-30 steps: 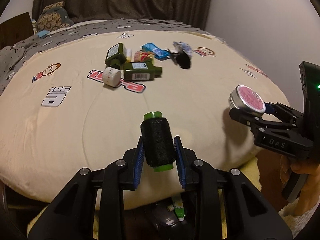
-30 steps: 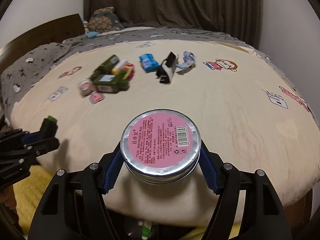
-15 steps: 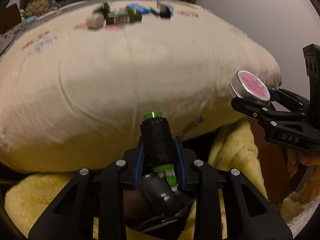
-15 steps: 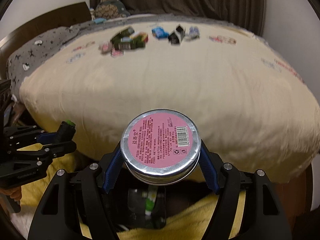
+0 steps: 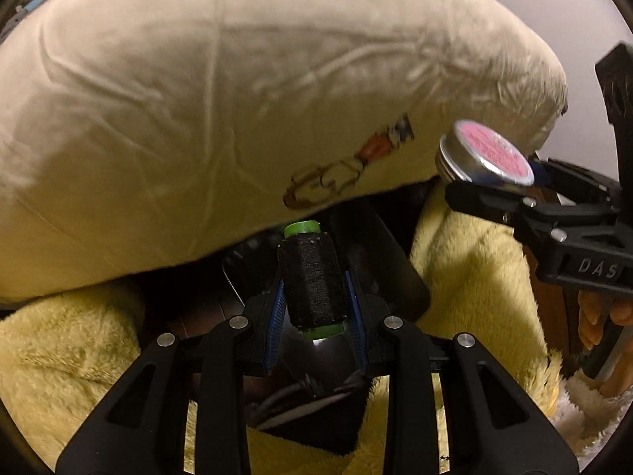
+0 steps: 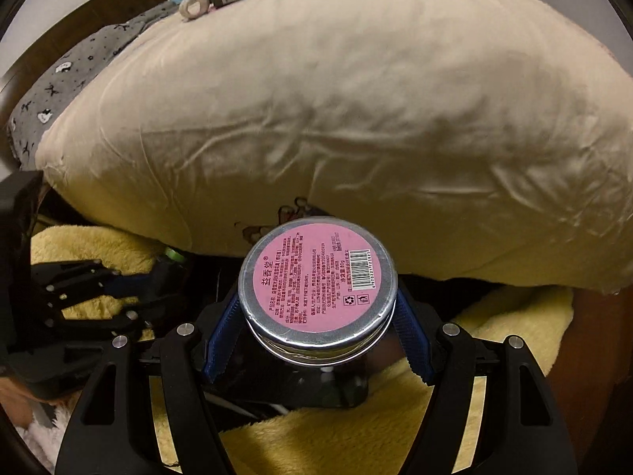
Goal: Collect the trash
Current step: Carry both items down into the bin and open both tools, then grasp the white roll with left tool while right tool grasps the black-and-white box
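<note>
Tin (image 6: 317,282) in your right claw (image 6: 316,328), spool (image 5: 312,279) in left claw (image 5: 314,308); dark bin (image 5: 328,360), probably, below — line up, release.

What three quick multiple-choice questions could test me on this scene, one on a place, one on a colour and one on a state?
1. Where is the tin?
A. on the bed
B. between the right gripper's fingers
C. on the yellow blanket

2. What colour is the tin's label?
A. pink
B. blue
C. white

3. What is the left gripper doing?
A. open and holding nothing
B. shut on a bottle
C. shut on the spool

Answers:
1. B: the right gripper has its blue pads against the tin's sides, off the bed.
2. A: the round label facing the camera is pink.
3. C: both pads press the black spool with green ends.
</note>
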